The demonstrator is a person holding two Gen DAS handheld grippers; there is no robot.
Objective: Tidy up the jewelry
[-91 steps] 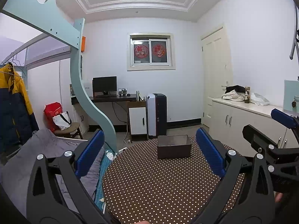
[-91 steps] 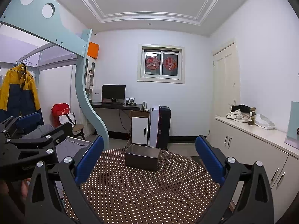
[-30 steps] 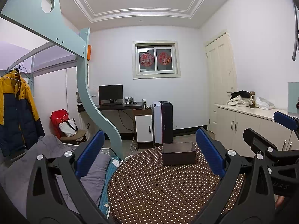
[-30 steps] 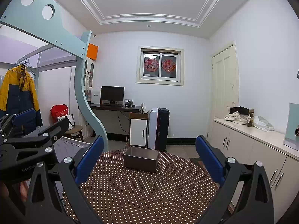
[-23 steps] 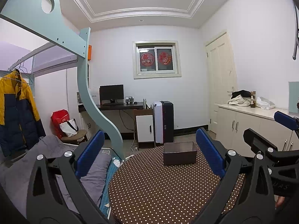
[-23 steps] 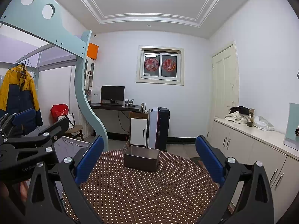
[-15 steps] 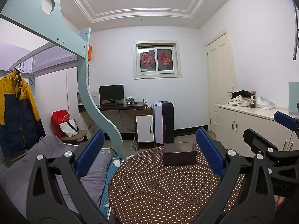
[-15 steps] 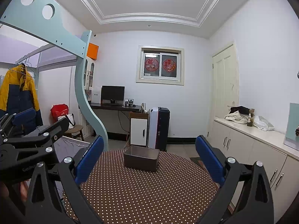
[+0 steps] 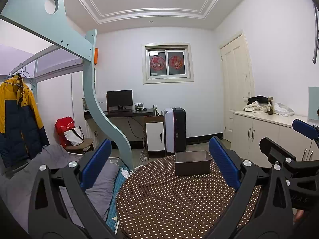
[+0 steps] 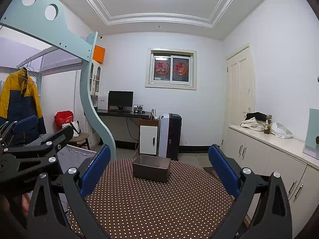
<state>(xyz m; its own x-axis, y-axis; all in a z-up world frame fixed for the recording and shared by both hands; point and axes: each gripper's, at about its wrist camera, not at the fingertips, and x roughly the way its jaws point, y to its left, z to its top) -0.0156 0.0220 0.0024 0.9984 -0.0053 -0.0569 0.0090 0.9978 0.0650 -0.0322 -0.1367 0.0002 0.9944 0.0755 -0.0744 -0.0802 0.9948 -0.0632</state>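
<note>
A dark brown open box (image 9: 192,163) stands at the far side of a round table with a brown polka-dot cloth (image 9: 169,199); the right wrist view has the same box (image 10: 151,170) on the cloth (image 10: 155,205). No jewelry shows in either view. My left gripper (image 9: 159,163) is held above the table's near side, open, with nothing between its blue pads (image 9: 96,160). My right gripper (image 10: 159,165) is likewise open and empty, level with it. Each gripper appears at the edge of the other's view.
A bed with grey bedding (image 9: 59,171) lies left of the table under a pale green loft frame (image 9: 103,107). White cabinets (image 10: 267,159) with clothes and bottles run along the right wall. A desk, monitor and suitcase (image 10: 172,133) stand at the back.
Over three seconds both views have tilted slightly upward and shifted; in the last second almost nothing has moved. Both grippers stay open and empty.
</note>
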